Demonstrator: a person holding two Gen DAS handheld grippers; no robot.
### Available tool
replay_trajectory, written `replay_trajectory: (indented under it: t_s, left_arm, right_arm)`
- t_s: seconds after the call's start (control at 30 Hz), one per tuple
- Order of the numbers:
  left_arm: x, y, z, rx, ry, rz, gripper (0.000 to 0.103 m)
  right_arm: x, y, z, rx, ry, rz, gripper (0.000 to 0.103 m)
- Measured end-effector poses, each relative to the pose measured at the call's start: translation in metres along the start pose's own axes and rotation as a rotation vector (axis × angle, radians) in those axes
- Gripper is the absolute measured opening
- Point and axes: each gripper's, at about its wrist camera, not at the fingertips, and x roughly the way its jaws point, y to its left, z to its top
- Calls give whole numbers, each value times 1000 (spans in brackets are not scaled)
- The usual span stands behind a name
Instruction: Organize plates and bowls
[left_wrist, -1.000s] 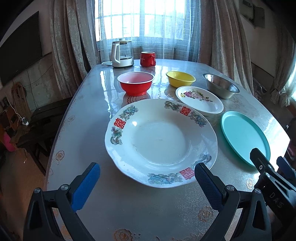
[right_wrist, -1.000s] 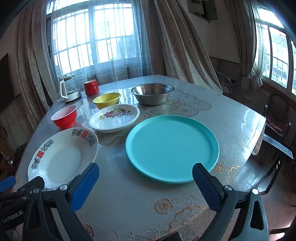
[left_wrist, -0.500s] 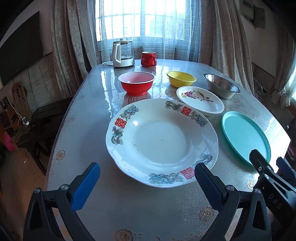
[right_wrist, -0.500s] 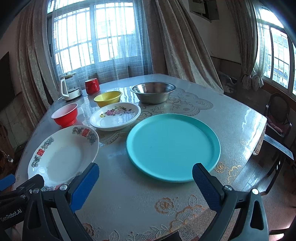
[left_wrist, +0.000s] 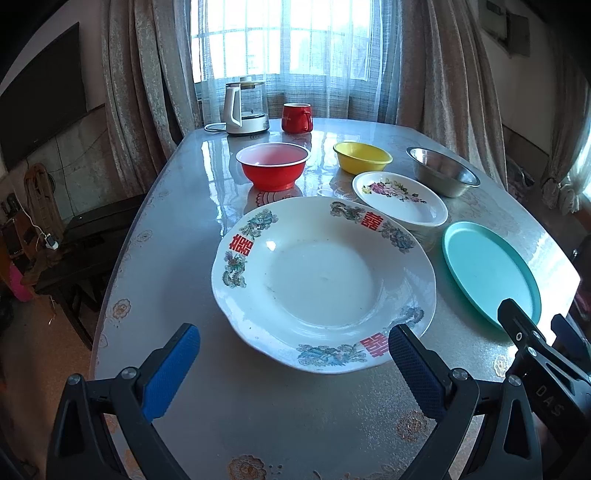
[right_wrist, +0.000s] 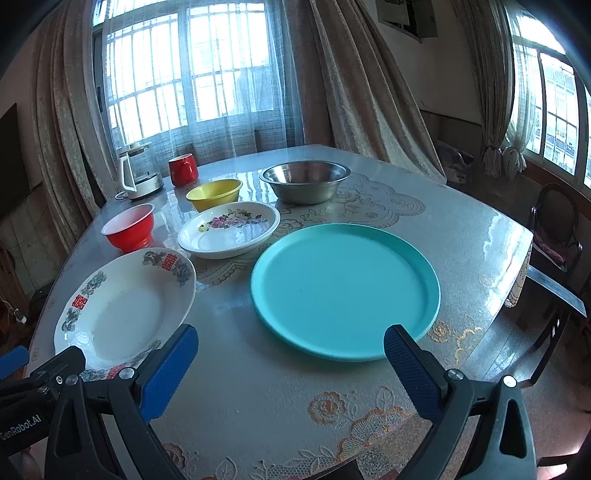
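Both grippers, left (left_wrist: 291, 356) and right (right_wrist: 290, 354), are held wide open and empty (nothing gripped). Nearest lie the white plate (left_wrist: 321, 280) and teal plate (right_wrist: 345, 288); bowls stand farther. Stacking seems unstarted; a rim must be approached.

We have eased both wide-open grippers slightly forward toward 12 o'clock: the white double-happiness plate (left_wrist: 323, 282) and teal plate (right_wrist: 345, 290) sit marginally nearer.
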Motion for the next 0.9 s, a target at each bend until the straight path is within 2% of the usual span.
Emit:
replay_trajectory:
  t_s: [0.9]
  left_arm:
    - [4,2,-1,-7,14,0,103]
  right_arm:
    - [3,-1,-1,-9,4,23,102]
